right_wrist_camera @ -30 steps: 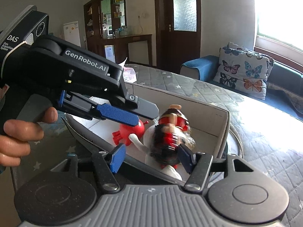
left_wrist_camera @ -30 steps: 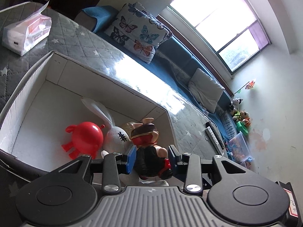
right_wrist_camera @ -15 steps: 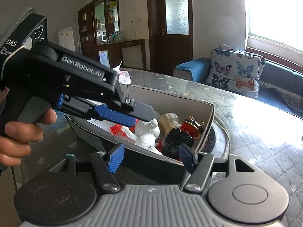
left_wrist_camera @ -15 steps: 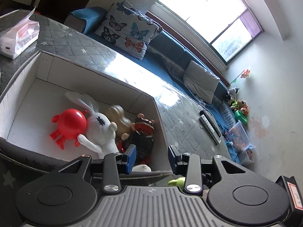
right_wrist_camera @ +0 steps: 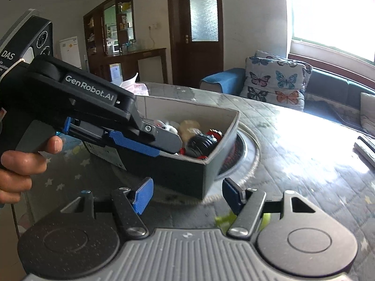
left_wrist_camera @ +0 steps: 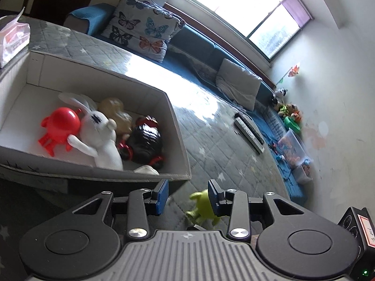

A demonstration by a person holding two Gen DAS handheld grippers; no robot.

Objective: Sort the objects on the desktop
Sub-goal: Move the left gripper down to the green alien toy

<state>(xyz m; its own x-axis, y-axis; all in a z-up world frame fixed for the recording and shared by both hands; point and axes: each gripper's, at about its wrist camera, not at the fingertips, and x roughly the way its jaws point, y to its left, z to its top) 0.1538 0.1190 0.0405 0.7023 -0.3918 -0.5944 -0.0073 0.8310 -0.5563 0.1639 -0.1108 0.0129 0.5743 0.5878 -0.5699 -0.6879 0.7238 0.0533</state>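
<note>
A grey box (left_wrist_camera: 180, 140) with a white inside stands on the table. It holds a red round toy (left_wrist_camera: 61, 124), a white rabbit plush (left_wrist_camera: 99, 133), a tan figure (left_wrist_camera: 114, 112) and a dark red-and-black figure (left_wrist_camera: 145, 140). A green toy (left_wrist_camera: 201, 207) lies on the table just outside the box, partly behind the right finger of my left gripper (left_wrist_camera: 188, 193), which is open and empty. My right gripper (right_wrist_camera: 187, 195) is open and empty, low in front of the box (right_wrist_camera: 206, 161). The green toy (right_wrist_camera: 225, 219) shows blurred behind its right finger. The left gripper (right_wrist_camera: 140, 140) reaches over the box's near wall.
A tissue pack (left_wrist_camera: 13, 39) lies at the table's far left. Two remote controls (left_wrist_camera: 248, 128) lie on the quilted table cover to the right. A sofa with a butterfly cushion (left_wrist_camera: 143, 25) runs behind the table. Toy bins (left_wrist_camera: 293, 147) sit by the wall.
My left gripper let go of the dark figure, which now lies in the box, and drew back out and to the right. My right gripper also pulled back and lower.
</note>
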